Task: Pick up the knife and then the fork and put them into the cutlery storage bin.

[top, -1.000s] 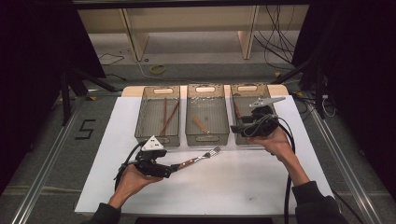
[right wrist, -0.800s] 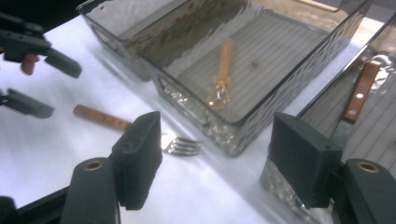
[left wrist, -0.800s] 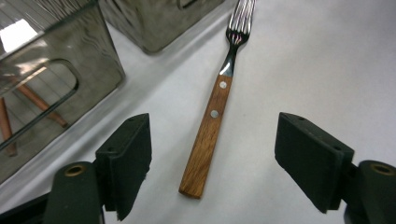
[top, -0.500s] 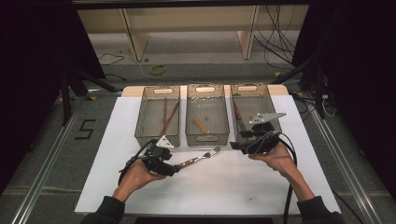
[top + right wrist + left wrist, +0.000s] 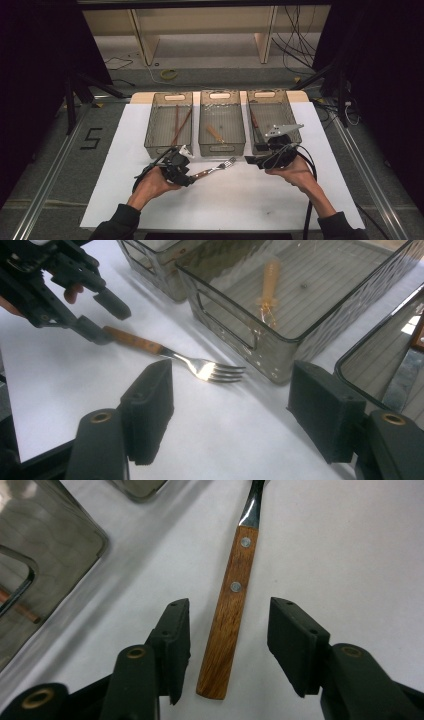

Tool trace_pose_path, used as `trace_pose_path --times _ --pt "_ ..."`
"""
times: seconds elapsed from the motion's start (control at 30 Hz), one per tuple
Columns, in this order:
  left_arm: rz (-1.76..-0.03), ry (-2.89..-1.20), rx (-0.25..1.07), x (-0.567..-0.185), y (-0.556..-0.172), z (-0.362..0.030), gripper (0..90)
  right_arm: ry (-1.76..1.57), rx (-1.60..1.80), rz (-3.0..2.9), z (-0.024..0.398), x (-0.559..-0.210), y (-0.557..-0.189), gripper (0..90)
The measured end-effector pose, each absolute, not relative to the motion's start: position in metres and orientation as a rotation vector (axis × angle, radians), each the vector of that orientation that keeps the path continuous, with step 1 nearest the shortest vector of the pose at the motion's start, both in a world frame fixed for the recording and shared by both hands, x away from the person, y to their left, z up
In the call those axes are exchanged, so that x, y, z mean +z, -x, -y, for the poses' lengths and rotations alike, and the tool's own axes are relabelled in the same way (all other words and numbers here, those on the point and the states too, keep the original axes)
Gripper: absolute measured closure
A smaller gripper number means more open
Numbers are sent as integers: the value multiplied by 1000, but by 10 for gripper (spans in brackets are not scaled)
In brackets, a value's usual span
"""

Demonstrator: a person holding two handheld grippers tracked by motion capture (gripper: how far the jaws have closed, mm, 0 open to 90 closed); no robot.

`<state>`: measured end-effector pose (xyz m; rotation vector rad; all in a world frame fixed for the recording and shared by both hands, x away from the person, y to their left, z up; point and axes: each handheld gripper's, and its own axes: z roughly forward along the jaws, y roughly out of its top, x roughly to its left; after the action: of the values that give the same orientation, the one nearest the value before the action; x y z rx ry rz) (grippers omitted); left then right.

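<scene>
a white table (image 5: 150,200) holds a fork (image 5: 231,605). its wooden handle lies between the left gripper (image 5: 229,635) fingers, which have been closing but aren't touching. the right gripper (image 5: 235,412) is wide open, holding nothing.

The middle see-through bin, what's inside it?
Inside the middle clear plastic bin lies one small wooden-handled utensil, flat on the bottom. Its working end is too blurred by the ribbed wall to tell what kind it is.
</scene>
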<state>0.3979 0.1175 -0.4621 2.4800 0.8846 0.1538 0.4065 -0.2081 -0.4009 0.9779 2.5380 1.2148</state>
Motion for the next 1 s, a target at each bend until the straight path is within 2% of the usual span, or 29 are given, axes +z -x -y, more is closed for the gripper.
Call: trace_pose_path --times 0.37,1.0 --pt "-881 -2551 118 -468 -404 -115 597 -983 1215 -2540 209 -402 -406 356" --pt "-803 -2638 158 -471 -403 -107 704 -986 1223 -2539 210 -402 -407 361"
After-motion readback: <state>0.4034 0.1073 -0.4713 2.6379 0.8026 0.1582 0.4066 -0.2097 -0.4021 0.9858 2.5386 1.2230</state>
